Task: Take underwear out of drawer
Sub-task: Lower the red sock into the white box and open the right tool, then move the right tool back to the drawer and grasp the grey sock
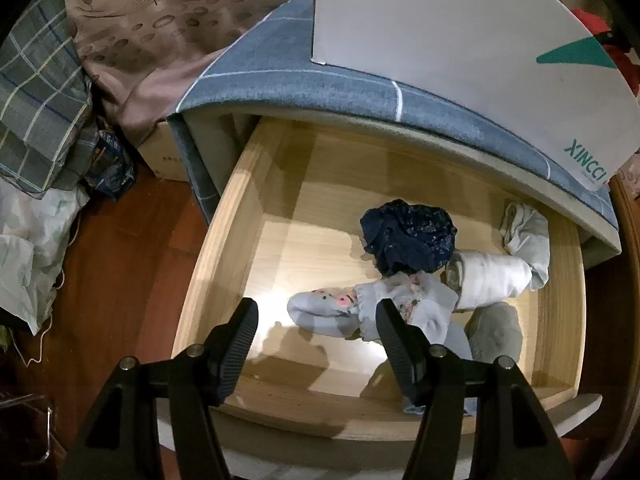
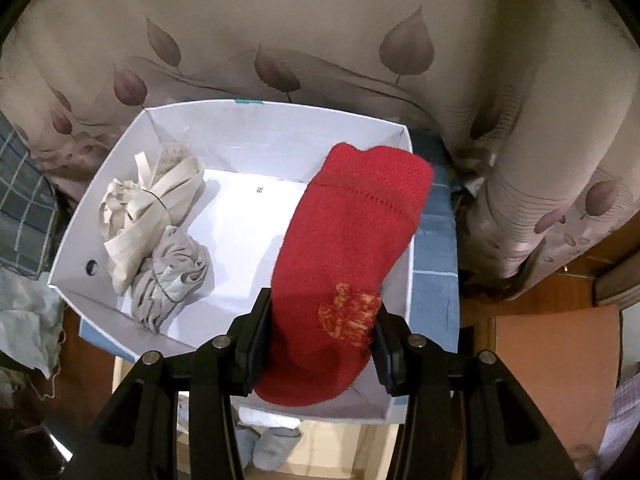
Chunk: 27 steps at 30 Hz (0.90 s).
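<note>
In the left wrist view the wooden drawer (image 1: pixel 224 240) is pulled out. Inside lie a dark blue underwear bundle (image 1: pixel 408 236), a pale grey patterned piece (image 1: pixel 360 308) and white rolled pieces (image 1: pixel 492 276). My left gripper (image 1: pixel 316 320) is open above the drawer's front, its right finger over the grey patterned piece. In the right wrist view my right gripper (image 2: pixel 320 320) is wide apart with a red knitted garment (image 2: pixel 348 252) between its fingers, over a white cardboard box (image 2: pixel 248 136). Whether the pads grip the garment is unclear. Two tied beige bundles (image 2: pixel 152 216) lie in the box.
The box (image 1: pixel 440 40) stands on the blue checked cloth top (image 1: pixel 320 88) above the drawer. A leaf-patterned curtain (image 2: pixel 320 40) hangs behind. Plaid fabric (image 1: pixel 36 92) and bags are piled on the wooden floor (image 1: pixel 120 260) at the left.
</note>
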Available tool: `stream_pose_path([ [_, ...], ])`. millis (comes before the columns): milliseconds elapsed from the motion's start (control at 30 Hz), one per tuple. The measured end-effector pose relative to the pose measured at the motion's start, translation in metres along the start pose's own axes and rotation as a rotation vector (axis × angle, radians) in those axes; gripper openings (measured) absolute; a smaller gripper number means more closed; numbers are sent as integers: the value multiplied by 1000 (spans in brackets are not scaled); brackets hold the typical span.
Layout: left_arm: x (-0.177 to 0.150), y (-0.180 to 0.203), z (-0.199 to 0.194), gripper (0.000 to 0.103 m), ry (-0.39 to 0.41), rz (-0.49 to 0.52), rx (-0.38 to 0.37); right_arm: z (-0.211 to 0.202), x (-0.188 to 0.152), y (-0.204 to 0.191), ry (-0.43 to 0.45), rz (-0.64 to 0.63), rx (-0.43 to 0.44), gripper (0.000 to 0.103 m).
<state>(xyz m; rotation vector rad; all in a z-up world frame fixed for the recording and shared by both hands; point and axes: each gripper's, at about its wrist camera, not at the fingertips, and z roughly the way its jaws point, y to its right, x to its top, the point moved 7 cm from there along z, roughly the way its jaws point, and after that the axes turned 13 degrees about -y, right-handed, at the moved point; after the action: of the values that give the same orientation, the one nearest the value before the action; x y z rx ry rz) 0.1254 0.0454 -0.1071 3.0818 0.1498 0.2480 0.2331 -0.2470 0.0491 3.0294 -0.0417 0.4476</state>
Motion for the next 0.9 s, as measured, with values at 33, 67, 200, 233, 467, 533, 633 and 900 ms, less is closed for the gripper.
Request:
stream_pose_path([
  [33,0,0,0,63,-1,-1,-1,3,1,-1,-3,-6,-6,41],
  [67,0,0,0,63,-3,-2,-5,5,1,-3,-7,-10,-7,41],
  [200,0,0,1,63,-4,-2,-5,16,2,-5,-26,-6,1,45],
  [233,0,0,1,63,-5,-2,-4,18,2,-5,-31,-5,0,46],
  [467,0,-1,0,63,-5,-3,-3,31,-5,-4,-62,8,2,49],
  [533,0,-1,1,63,-9,-2,-3,30,-6,-6,-69,1,21,54],
  [633,0,0,1,63,-10,0,-3,20,-10,-6,-47,-7,24,54],
  [900,-1,0,4,63,-22,6,2,-24,-60,-9,-22,-90,87,53],
])
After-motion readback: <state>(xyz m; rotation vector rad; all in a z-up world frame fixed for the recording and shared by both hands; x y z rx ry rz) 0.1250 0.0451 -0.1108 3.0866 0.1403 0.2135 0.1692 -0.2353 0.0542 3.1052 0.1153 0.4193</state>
